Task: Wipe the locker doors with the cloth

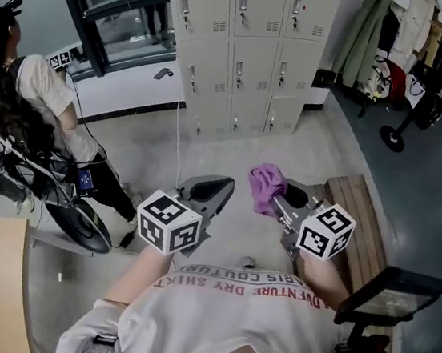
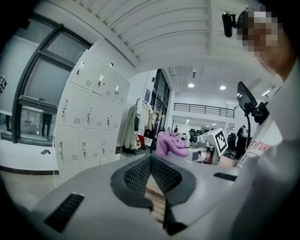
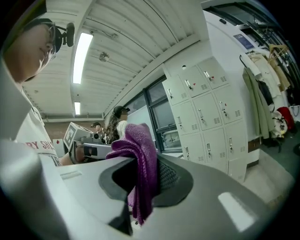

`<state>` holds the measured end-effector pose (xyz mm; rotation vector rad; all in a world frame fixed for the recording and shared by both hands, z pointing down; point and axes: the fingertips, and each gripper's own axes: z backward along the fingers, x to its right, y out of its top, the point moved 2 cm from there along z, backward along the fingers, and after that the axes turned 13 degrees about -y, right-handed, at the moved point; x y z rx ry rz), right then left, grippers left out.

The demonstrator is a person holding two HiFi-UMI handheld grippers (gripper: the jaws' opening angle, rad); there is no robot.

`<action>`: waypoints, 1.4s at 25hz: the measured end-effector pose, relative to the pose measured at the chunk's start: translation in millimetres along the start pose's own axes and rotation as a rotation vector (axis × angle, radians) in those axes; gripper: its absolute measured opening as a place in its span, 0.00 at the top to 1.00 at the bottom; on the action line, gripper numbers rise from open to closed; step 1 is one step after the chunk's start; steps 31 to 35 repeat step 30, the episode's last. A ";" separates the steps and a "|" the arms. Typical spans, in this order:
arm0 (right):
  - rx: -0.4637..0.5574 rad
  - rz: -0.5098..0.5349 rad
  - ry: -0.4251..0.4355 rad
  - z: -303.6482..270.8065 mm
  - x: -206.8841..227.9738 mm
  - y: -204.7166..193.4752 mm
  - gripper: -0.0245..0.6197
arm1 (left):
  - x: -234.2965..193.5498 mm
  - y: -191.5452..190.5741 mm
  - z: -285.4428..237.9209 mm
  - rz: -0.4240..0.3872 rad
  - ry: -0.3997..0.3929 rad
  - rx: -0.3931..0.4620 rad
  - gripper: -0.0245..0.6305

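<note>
At the far left a person (image 1: 42,96) in a white top is seen beside a dark-framed window (image 1: 129,14). To the right of the window, at the far centre, a bank of pale grey lockers (image 1: 245,54) is stood on the floor (image 1: 208,150). All of their doors (image 1: 248,64) are shut.

Near the centre, slightly left, the left gripper (image 1: 221,188) is held low over the floor and pointed towards the lockers. Its fingers (image 2: 133,176) are closed together, tip to tip, and nothing is held between them. Its marker cube (image 1: 168,221) is seen just behind.

Just right of it the purple cloth (image 1: 264,184) is bunched up and clamped between the fingers of the right gripper (image 1: 281,197). In the right gripper view the cloth is folded over the fingertips and hangs down between them. It is held in the air over the floor, well apart from the lockers, and no door is touched by it. The two grippers are held side by side, near each other but apart.

At the near right a bench (image 1: 363,231) of wooden slats is set on the floor, partly covered by the right gripper. A dark panel (image 1: 391,293) on a stand is seen nearer still. At the far right, coats (image 1: 371,30) are hung beside the lockers.
</note>
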<state>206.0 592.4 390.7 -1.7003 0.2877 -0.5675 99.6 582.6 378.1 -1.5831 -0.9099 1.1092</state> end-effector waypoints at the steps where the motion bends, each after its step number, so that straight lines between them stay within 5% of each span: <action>1: -0.003 0.007 -0.004 7.5 -15.5 -6.8 0.87 | 10.5 -5.4 13.4 -0.006 -0.002 0.003 0.96; 12: 0.018 0.075 -0.046 59.3 -121.2 -24.2 0.87 | 84.5 -17.2 100.7 -0.064 -0.027 0.026 0.96; 35: 0.059 0.021 -0.118 84.8 -122.0 -18.4 0.87 | 100.3 -21.8 101.8 -0.061 -0.088 0.001 0.96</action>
